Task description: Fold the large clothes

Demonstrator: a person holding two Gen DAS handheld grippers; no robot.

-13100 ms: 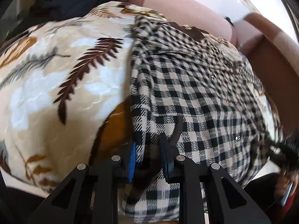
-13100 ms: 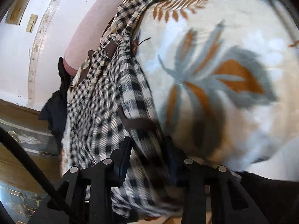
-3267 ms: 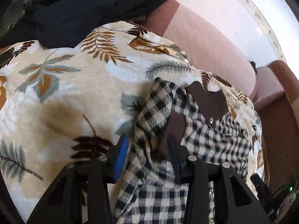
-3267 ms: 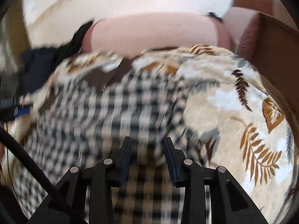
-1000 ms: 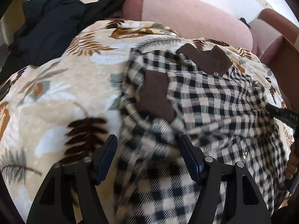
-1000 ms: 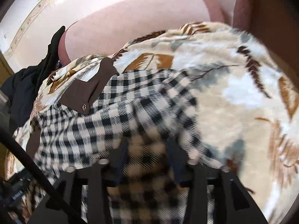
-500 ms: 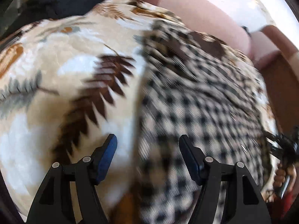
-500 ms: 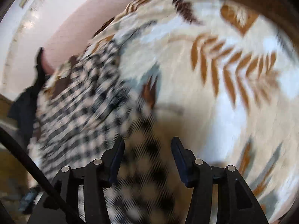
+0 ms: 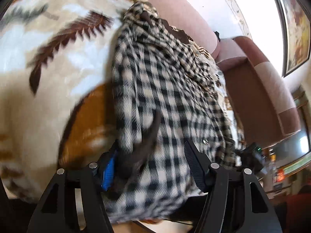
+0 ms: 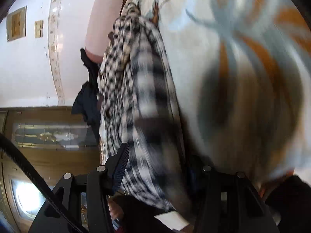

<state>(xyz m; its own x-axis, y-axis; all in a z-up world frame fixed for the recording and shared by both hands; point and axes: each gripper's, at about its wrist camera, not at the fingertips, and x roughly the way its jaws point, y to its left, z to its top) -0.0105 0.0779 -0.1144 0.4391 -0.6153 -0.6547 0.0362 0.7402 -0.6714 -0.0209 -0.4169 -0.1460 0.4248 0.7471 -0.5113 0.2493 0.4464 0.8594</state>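
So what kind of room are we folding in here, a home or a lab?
Most likely a home living room: a pink upholstered sofa under a leaf-print blanket, a framed picture on the wall, and wood-and-glass cabinetry nearby.

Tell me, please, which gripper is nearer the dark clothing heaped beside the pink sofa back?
Left, probably. The left gripper straddles the shirt's edge on that side; the right gripper's view shows the dark clothing beyond the shirt.

A pink upholstered sofa back stands against a white wall bearing a gilded decorative moulding. A brown armrest adjoins it. A framed picture hangs high, brightly lit.
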